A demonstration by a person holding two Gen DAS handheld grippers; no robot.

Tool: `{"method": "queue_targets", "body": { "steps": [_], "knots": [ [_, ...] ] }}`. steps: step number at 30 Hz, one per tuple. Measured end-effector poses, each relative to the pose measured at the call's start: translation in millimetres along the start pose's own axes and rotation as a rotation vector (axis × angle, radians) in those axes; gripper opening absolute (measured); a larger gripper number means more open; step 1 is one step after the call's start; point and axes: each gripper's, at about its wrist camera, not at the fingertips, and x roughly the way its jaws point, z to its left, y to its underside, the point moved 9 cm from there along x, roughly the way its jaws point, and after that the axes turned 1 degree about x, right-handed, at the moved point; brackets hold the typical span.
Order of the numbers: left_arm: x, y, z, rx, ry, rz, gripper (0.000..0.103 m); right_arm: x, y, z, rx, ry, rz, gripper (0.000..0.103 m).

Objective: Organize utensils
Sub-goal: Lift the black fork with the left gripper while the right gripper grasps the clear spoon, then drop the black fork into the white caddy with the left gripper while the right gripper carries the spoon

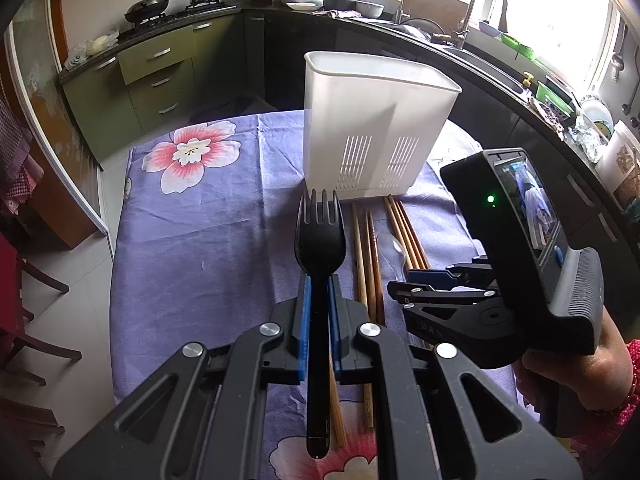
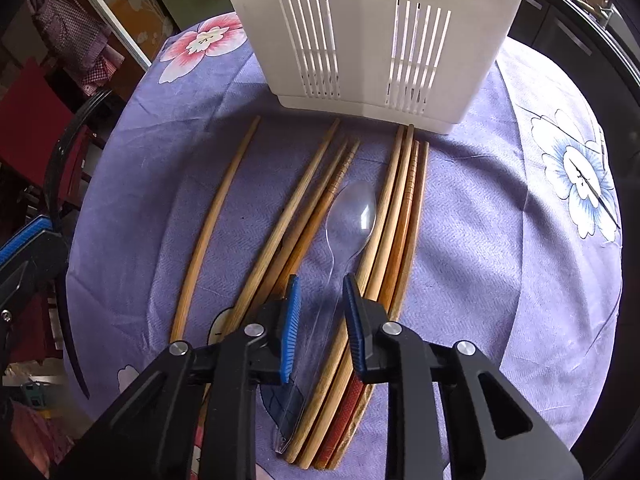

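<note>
Spoon position: clear plastic spoon (image 2: pixel 347 224) lies on the purple cloth (image 2: pixel 480 240) among the chopsticks (image 2: pixel 280 236), bowl towards the white holder (image 2: pixel 360 40), handle running back between my right gripper (image 2: pixel 320 300) fingers.
Axis: spoon's length lines up with the gripper's pointing direction, so the pads straddle the handle crosswise.
Nearer hand: my right, directly over it.
Right tool: jaws narrowed about the handle with a gap showing each side; I judge the pads not yet pressing.
Left tool: my left gripper (image 1: pixel 319 300) is clamped on the black fork (image 1: pixel 319 240), tines aimed at the holder.
Holder: upright at the chopstick tips, well within reach.
</note>
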Motion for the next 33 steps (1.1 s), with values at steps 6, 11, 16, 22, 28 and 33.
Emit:
{"method": "queue_targets", "body": {
  "steps": [6,11,16,22,28,33],
  "knots": [
    [0.3,1.9,0.9,0.004,0.009,0.001,0.008,9.0,-6.7,1.2,0.010,0.043,0.025,0.018],
    [-0.5,0.7,-0.2,0.007,0.016,-0.004,0.008,8.2,-6.1,1.3,0.007,0.089,0.011,0.016],
    [-6.5,-3.9,-0.8,0.001,0.019,-0.023,0.008,6.8,-3.1,0.0,0.035,0.072,-0.049,0.011],
    [-19.4,-11.8,-0.9,-0.003,0.013,-0.049,0.009,-20.8,1.0,-5.7,0.070,-0.036,-0.150,0.010],
    [-36.2,-38.8,-6.9,-0.020,0.035,-0.108,0.009,-85.4,-0.9,-9.2,0.080,-0.142,-0.332,0.009],
    [-51.6,-80.7,-20.9,-0.018,0.061,-0.177,0.009,-142.2,-7.7,-10.8,0.069,-0.191,-0.471,0.009]
  ]
}}
